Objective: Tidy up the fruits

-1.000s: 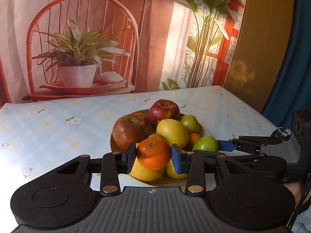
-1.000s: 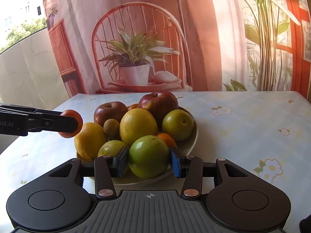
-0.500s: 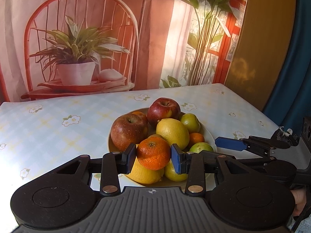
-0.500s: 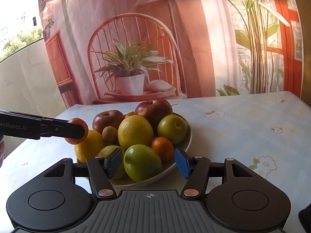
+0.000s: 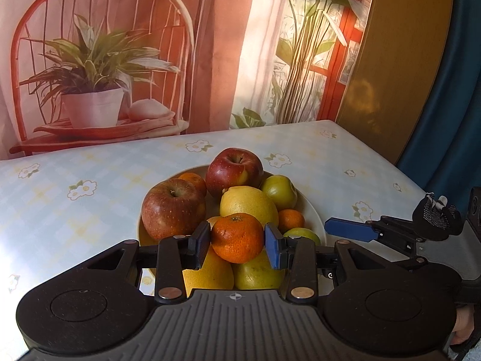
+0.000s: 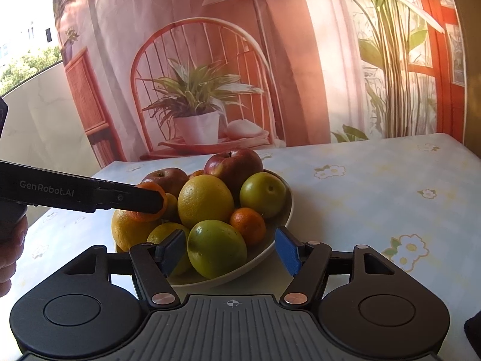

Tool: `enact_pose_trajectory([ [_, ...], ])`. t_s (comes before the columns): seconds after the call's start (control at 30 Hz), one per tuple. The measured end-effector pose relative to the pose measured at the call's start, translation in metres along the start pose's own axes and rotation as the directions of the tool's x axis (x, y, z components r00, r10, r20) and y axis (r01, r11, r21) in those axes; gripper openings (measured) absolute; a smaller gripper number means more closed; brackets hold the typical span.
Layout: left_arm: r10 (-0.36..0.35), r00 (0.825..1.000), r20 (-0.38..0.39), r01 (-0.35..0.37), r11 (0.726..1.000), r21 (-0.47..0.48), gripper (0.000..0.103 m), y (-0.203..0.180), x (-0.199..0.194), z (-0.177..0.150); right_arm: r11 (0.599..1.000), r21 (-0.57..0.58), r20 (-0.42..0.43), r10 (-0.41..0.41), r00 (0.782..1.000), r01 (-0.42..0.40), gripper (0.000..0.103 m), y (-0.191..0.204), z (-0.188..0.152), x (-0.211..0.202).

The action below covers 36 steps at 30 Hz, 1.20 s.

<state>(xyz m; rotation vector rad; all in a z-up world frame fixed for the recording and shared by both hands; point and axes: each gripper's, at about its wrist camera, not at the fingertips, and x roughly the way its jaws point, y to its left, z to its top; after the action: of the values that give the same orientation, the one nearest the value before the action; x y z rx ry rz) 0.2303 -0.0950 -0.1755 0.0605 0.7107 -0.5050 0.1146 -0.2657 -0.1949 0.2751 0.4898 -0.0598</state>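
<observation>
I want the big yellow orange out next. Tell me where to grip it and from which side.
Grip the big yellow orange across its widest middle, coming from above: it sits high in the pile in the bowl, top exposed, flanks crowded by the green apple and red apple.

Your left gripper's finger (image 6: 132,200) covers most of that mandarin (image 6: 150,207). The plate (image 5: 315,216) hides under fruit, near rim blocked.

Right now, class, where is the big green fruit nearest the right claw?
In the right wrist view the green fruit lies at the bowl's near edge, between the opening right claw pads, beside a small mandarin.
</observation>
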Motion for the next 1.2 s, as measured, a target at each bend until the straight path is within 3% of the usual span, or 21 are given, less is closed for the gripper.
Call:
enact_pose_trajectory([
  [0.27, -0.03, 0.999, 0.041, 0.03, 1.0, -0.001, 0.042, -0.001, -0.001, 0.003, 1.0, 0.017, -0.007, 0.005, 1.0, -0.005, 0.065, -0.002, 0.0, 0.001],
  [0.43, 0.015, 0.998, 0.062, -0.014, 1.0, -0.024, 0.044, 0.005, -0.008, 0.008, 1.0, 0.026, -0.01, 0.009, 1.0, -0.009, 0.066, -0.002, 0.0, 0.001],
  [0.7, 0.099, 0.992, 0.081, -0.089, 0.989, -0.117, 0.072, 0.025, -0.029, 0.005, 0.999, 0.037, -0.013, 0.011, 1.0, -0.01, 0.067, -0.003, 0.0, 0.001],
  [0.9, 0.173, 0.981, 0.09, -0.162, 0.979, -0.124, 0.086, 0.032, -0.051, -0.004, 0.999, 0.047, 0.0, 0.006, 1.0, -0.006, 0.077, -0.003, -0.001, -0.001],
  [1.2, 0.286, 0.954, 0.089, -0.277, 0.955, -0.105, 0.092, 0.03, -0.094, -0.016, 0.994, 0.109, 0.007, -0.029, 1.0, 0.028, 0.1, -0.003, 0.006, -0.014],
])
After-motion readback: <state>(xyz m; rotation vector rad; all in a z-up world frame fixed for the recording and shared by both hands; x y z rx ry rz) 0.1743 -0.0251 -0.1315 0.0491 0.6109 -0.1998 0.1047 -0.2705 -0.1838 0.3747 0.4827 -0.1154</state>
